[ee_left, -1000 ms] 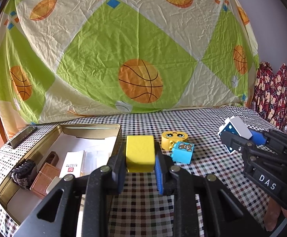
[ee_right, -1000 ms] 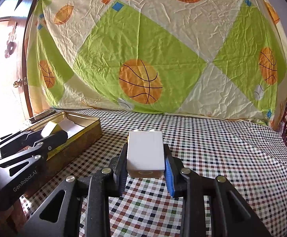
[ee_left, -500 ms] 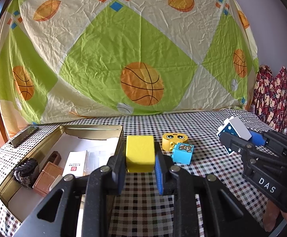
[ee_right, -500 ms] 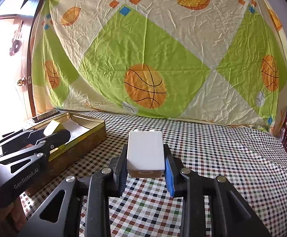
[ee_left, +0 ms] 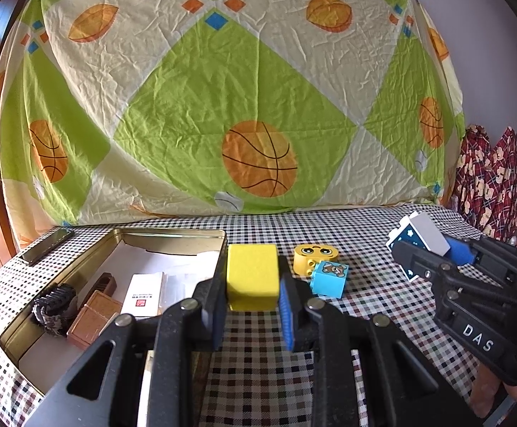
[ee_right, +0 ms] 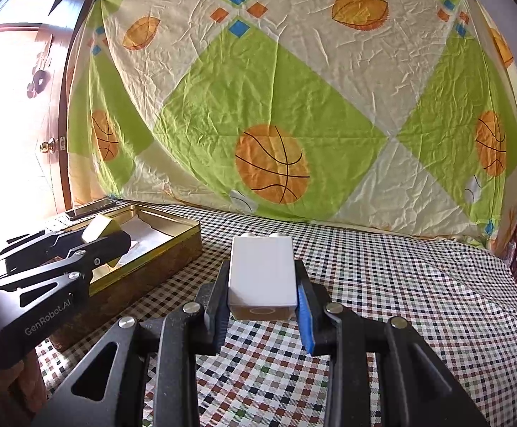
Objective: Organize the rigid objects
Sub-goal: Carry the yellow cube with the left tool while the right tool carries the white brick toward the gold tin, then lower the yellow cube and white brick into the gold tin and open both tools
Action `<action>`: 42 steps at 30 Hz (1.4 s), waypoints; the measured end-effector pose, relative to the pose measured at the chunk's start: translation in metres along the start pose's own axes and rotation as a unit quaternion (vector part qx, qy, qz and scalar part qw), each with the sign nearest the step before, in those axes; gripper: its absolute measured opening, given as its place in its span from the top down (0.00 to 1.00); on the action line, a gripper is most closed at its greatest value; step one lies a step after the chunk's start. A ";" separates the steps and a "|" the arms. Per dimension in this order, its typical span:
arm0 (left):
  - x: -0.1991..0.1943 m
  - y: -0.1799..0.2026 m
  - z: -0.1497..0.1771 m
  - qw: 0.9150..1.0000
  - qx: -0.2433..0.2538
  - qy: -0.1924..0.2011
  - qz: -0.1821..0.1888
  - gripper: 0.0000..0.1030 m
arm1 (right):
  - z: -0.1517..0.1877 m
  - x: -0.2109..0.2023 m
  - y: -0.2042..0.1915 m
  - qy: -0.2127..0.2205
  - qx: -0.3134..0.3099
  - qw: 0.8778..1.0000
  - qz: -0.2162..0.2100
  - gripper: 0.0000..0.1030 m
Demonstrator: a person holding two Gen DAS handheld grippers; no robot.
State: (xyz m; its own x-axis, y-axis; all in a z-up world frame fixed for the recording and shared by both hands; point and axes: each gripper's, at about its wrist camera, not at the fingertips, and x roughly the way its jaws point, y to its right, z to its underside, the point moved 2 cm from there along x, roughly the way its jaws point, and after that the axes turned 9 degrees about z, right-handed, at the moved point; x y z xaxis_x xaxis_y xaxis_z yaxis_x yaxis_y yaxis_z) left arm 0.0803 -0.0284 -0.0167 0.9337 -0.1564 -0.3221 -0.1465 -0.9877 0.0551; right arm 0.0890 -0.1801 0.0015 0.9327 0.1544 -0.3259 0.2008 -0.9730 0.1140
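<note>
Jaws of the left gripper (ee_left: 253, 286) clamp a yellow block (ee_left: 252, 275) held above the checkered cloth (ee_left: 375, 295), just right of the gold tin (ee_left: 173, 240). Right gripper (ee_right: 262, 297) pinches a white block (ee_right: 262, 272) at the far right, with a yellow face brick (ee_left: 316, 257) touching a blue brick (ee_left: 329, 277) between them.

A home, probably a bedroom: a basketball-print sheet (ee_left: 258, 114) hangs as a backdrop behind a surface under a checked cloth (ee_right: 383, 284). A wooden door (ee_right: 50, 114) with a brass knob (ee_right: 46, 146) stands at left; patterned fabric (ee_left: 493, 181) at right.
</note>
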 end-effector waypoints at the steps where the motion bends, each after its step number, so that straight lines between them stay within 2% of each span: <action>1: -0.001 0.000 0.000 1.000 0.000 0.002 0.000 0.77 | 0.000 -0.001 0.000 0.001 -0.001 1.000 -0.001 0.67; 42: -0.029 -0.020 0.006 0.999 -0.031 0.033 0.002 0.77 | -0.003 -0.013 -0.022 0.025 -0.016 0.999 -0.020 0.67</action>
State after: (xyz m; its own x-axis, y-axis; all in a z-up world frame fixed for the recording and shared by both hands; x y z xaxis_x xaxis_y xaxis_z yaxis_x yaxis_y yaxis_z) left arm 0.0541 -0.0037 -0.0139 0.9529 -0.1573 -0.2592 -0.1311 -0.9846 0.1154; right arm 0.0734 -0.1597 0.0057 0.9373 0.2032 -0.2831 0.2479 -0.9598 0.1318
